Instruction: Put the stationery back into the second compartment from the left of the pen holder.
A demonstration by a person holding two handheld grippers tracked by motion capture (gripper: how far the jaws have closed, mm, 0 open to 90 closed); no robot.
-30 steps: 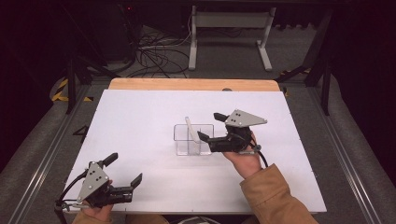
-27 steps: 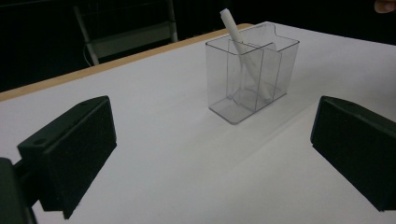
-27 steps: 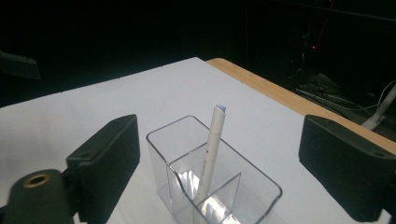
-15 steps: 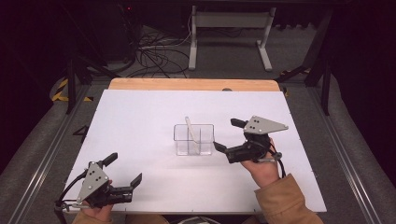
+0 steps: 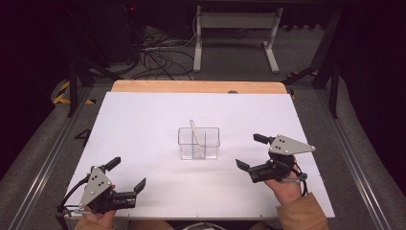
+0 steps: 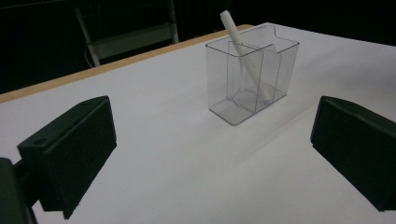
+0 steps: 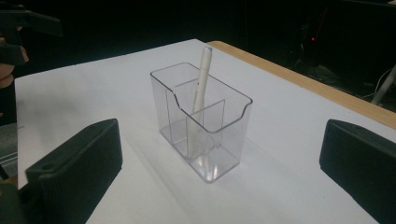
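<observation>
Your left gripper (image 5: pixel 125 173) sits at the near-left corner of the desk (image 5: pixel 143 124), jaws spread wide, nothing between them. Your right gripper (image 5: pixel 252 152) is right of centre, jaws also spread and empty, with the grey three-cornered plate on top and your tan sleeve (image 5: pixel 301 215) behind it.

The holder (image 5: pixel 199 143) stands upright mid-desk, well apart from both grippers. It's a clear hard-plastic box, rectangular, with thin internal dividers and a scooped cut-out in one long wall; glossy, with reflections on its base in the right gripper view (image 7: pixel 201 123). A white pen (image 5: pixel 195 135) leans in one compartment: slim, matte, cylindrical, top end sticking out above the rim. In the left gripper view the pen (image 6: pixel 243 49) tilts to the upper left inside the holder (image 6: pixel 252 74); in the right gripper view it (image 7: pixel 201 80) stands nearly upright.

The desk surface is flat matte white, with a light wood strip along the far edge. Jaw pads look like matte black blocks with a fine ribbed texture.
</observation>
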